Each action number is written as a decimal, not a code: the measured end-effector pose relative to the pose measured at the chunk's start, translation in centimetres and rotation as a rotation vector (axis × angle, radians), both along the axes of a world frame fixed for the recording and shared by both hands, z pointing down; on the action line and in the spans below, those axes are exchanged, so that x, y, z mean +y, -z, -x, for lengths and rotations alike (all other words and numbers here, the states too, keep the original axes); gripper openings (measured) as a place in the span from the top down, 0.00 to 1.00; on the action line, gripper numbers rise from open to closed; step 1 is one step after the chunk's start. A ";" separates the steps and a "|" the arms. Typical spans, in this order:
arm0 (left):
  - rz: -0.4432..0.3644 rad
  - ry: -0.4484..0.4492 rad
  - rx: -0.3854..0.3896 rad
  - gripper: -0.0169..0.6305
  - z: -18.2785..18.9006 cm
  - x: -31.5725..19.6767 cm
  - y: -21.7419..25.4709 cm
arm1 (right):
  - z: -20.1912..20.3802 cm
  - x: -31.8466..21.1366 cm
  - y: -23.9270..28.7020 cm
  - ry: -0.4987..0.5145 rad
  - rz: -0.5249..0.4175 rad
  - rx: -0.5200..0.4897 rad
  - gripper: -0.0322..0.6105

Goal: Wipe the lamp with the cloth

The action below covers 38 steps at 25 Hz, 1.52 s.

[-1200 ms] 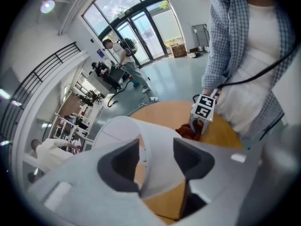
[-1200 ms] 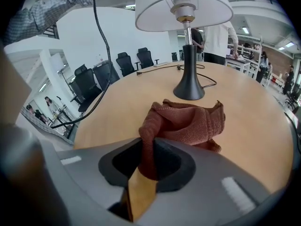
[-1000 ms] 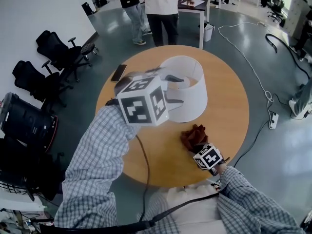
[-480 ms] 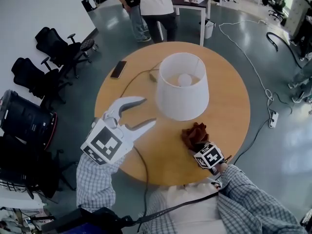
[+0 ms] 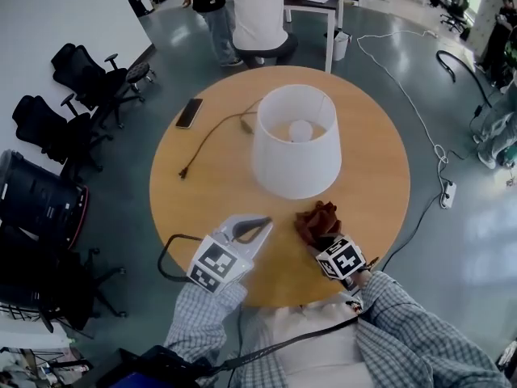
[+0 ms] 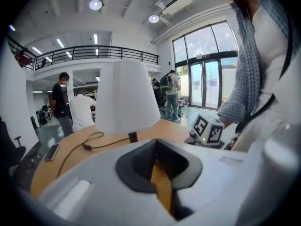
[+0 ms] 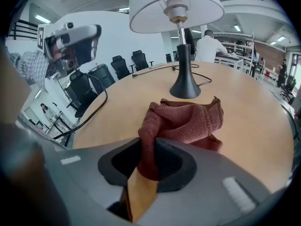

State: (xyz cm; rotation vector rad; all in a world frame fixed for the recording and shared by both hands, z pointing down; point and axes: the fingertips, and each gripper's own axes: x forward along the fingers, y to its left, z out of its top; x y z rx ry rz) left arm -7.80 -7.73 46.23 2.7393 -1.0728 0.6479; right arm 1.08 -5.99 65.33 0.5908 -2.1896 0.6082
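A white-shaded lamp [image 5: 296,140] stands in the middle of the round wooden table [image 5: 371,168]; its black base [image 7: 185,86] shows in the right gripper view. A rust-red cloth [image 5: 317,219] lies bunched in front of it. My right gripper [image 5: 324,238] has a fold of the cloth [image 7: 183,119] pinched between its jaws, which are closing. My left gripper [image 5: 260,225] hovers low near the table's front edge, left of the cloth, shut and empty. In the left gripper view the lamp shade [image 6: 127,100] is ahead of the shut left gripper [image 6: 157,161].
A phone [image 5: 188,112] and the lamp's cord with plug [image 5: 212,136] lie on the table's left half. A black cable [image 5: 171,257] loops off the front left edge. Office chairs [image 5: 77,95] stand to the left; people [image 5: 250,14] stand beyond the table.
My left gripper has come down from beside the lamp shade to the table's front edge, rolled over, and shut its jaws. The right gripper and cloth have stayed put.
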 end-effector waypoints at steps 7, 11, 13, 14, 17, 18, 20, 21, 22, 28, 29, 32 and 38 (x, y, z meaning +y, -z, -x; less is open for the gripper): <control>0.172 -0.028 0.065 0.97 -4.7 1.0 -6.2 | -0.1 0.2 0.8 -0.010 0.033 -0.057 0.77; 0.232 -0.015 0.084 0.97 -5.8 1.6 -8.7 | -0.2 0.7 1.2 0.005 0.059 -0.114 0.64; 0.255 -0.017 0.081 0.97 -6.2 2.1 -9.7 | -0.5 0.9 2.1 0.012 0.048 -0.145 0.60; 0.263 -0.020 0.080 0.97 -6.3 2.3 -10.0 | -0.8 0.8 2.9 0.009 0.030 -0.161 0.60; 0.278 -0.022 0.083 0.97 -6.6 2.8 -10.5 | -2.0 -0.6 6.4 -0.046 -0.075 -0.211 0.67; 0.281 -0.020 0.087 0.97 -6.6 2.9 -10.5 | -2.4 -1.3 7.6 -0.074 -0.119 -0.225 0.75; 0.284 -0.016 0.096 0.97 -6.7 3.1 -10.7 | -2.9 -2.7 9.6 -0.126 -0.191 -0.251 0.90; 0.285 -0.014 0.101 0.97 -6.9 3.2 -10.7 | -2.9 -3.2 10.3 -0.148 -0.211 -0.267 0.95; 0.285 -0.013 0.108 0.97 -7.0 3.3 -10.6 | -2.9 -3.5 10.7 -0.164 -0.220 -0.285 0.95; 0.289 -0.007 0.155 0.97 -7.5 3.5 -10.1 | -2.6 -3.8 9.1 -0.198 -0.204 -0.294 0.95; 0.290 -0.010 0.151 0.97 -7.5 3.6 -10.1 | -2.7 -3.7 8.7 -0.196 -0.197 -0.285 0.95; 0.287 -0.012 0.139 0.97 -7.2 3.7 -10.2 | -2.8 -3.5 7.9 -0.184 -0.187 -0.269 0.95; 0.291 -0.003 0.138 0.97 -6.9 3.8 -10.3 | -2.3 -3.5 8.1 -0.176 -0.193 -0.267 0.95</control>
